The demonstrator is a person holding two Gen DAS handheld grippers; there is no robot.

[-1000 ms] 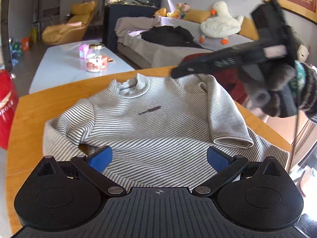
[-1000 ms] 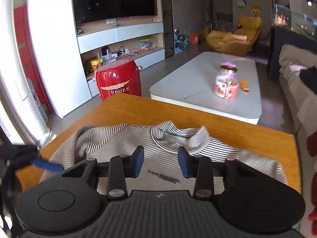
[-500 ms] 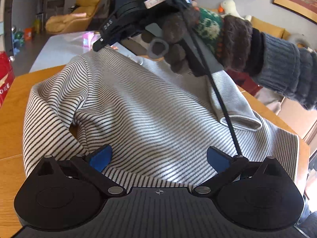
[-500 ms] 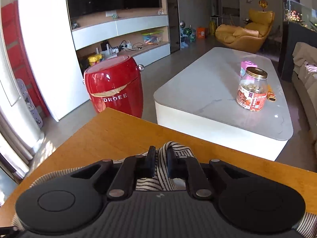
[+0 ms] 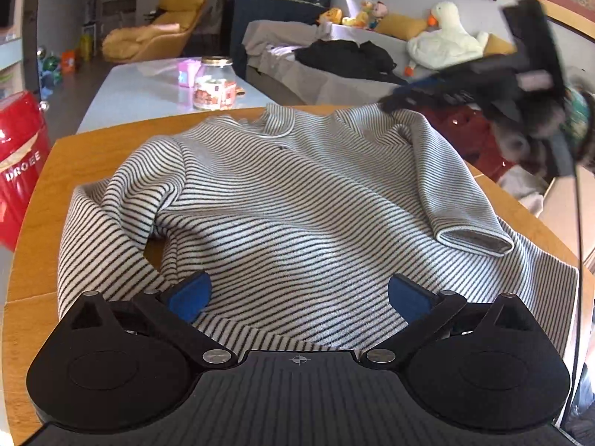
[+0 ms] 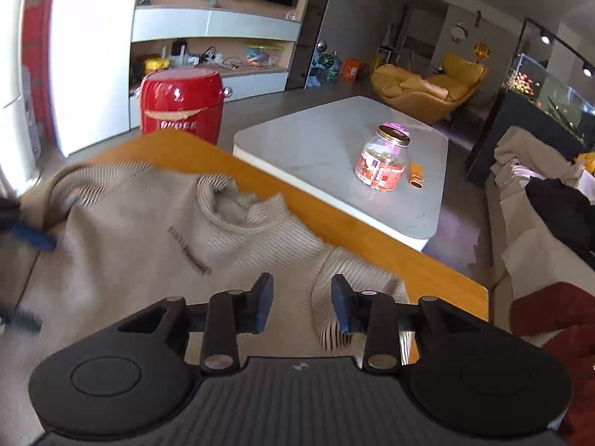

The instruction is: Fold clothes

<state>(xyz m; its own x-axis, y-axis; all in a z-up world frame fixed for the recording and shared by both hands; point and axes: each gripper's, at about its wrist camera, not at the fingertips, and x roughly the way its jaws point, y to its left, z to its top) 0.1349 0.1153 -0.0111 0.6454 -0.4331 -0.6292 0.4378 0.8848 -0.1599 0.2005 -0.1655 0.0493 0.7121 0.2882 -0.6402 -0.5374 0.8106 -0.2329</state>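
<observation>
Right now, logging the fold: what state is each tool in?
Left tool: open, empty, over the striped sweater.
Right tool: open, holding nothing.

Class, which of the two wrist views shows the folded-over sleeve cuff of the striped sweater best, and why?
The left wrist view: the sleeve cuff lies sharp and whole on the striped sweater, its open end facing the camera. The right wrist view is motion-blurred; it shows the sweater's collar and a sleeve bulge behind the right claw, but no clear cuff.
</observation>
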